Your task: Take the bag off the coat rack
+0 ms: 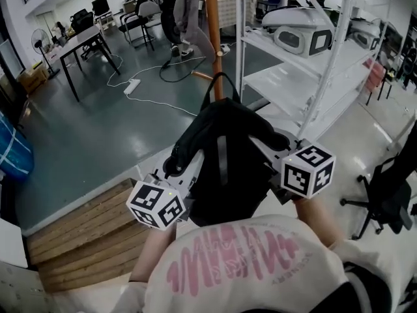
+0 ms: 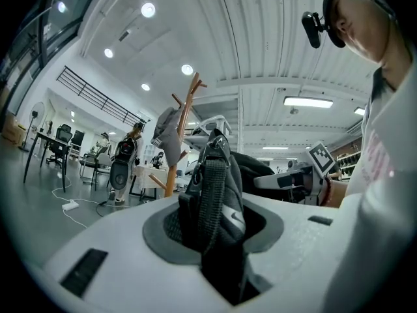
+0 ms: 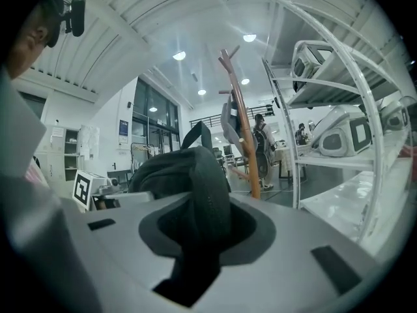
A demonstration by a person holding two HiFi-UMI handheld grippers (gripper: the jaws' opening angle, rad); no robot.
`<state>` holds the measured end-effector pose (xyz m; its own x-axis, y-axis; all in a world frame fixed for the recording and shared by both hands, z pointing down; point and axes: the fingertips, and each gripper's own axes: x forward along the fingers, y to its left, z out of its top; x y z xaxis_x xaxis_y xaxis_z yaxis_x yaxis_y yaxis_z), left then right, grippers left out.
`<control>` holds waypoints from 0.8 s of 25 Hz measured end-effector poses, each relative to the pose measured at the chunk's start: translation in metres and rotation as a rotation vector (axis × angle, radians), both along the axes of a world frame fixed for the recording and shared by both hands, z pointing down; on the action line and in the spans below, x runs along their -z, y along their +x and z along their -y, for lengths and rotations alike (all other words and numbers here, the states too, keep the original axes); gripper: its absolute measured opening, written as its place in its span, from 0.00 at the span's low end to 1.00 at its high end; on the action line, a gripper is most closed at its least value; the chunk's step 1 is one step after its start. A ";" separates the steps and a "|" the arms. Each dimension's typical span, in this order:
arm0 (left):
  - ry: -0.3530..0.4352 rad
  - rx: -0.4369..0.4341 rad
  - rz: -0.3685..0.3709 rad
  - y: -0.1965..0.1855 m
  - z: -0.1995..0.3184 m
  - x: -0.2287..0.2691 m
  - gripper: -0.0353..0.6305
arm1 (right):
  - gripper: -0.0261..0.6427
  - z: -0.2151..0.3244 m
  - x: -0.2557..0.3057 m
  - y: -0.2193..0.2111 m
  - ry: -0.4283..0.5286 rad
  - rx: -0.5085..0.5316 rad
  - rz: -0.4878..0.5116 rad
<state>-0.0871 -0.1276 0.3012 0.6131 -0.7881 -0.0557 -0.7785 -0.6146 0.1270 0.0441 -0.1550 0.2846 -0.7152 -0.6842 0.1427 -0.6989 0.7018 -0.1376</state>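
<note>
**Surface/room.** We stand on a wooden pallet (image 1: 85, 240) at the near-left edge of the floor (image 1: 98, 135), which is grey-green on the L and pale and glossy on the R. It's an open workshop. At mid floor is the coat rack (image 1: 213, 38), w/ a white shelf unit (image 1: 306, 83) just R of it. A white power strip (image 1: 131, 86) w/ cable lies on the floor to its L. A black office chair (image 1: 384, 194) is at the R edge and a table (image 1: 81, 39) in the far-left corner.

**Counts.** 1 bag (image 1: 221, 168), black. 2 grippers. 1 coat rack w/ 1 grey garment (image 1: 189, 8) on it. 1 shelf unit. 1 office chair nearby; more chairs far back, too small to count.

**Pose.** L gripper (image 1: 177, 168) and R gripper (image 1: 277, 150) both reach fwd from our chest, approx level. The L sits lower in the head view. L jaws clamp a webbing strap of the bag; R jaws clamp a padded part of it. The bag hangs in the air between the two, before our chest. It is nearer than the coat rack and apart from it in both gripper views.
</note>
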 end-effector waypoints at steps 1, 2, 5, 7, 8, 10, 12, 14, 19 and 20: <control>-0.001 -0.004 0.001 0.001 -0.006 -0.001 0.23 | 0.19 -0.006 -0.001 0.001 -0.001 -0.005 -0.001; -0.002 -0.008 0.002 0.002 -0.011 -0.002 0.23 | 0.19 -0.012 -0.002 0.002 -0.003 -0.010 -0.002; -0.008 -0.019 0.008 0.007 -0.029 -0.005 0.23 | 0.19 -0.031 -0.007 0.007 -0.011 -0.024 0.003; -0.012 -0.027 0.011 0.009 -0.041 -0.009 0.23 | 0.19 -0.044 -0.011 0.010 -0.016 -0.033 0.006; -0.014 -0.031 0.014 0.011 -0.047 -0.011 0.23 | 0.19 -0.051 -0.013 0.012 -0.019 -0.036 0.009; -0.019 -0.036 0.019 0.014 -0.058 -0.014 0.23 | 0.19 -0.063 -0.018 0.014 -0.029 -0.044 0.013; -0.024 -0.040 0.024 0.017 -0.068 -0.017 0.23 | 0.19 -0.073 -0.023 0.018 -0.039 -0.051 0.016; -0.030 -0.046 0.023 0.020 -0.076 -0.020 0.23 | 0.19 -0.082 -0.026 0.021 -0.046 -0.055 0.016; -0.053 -0.048 0.013 0.027 -0.096 -0.025 0.23 | 0.19 -0.101 -0.030 0.028 -0.056 -0.054 0.001; -0.055 -0.047 0.011 0.028 -0.100 -0.026 0.23 | 0.19 -0.105 -0.031 0.029 -0.057 -0.053 -0.002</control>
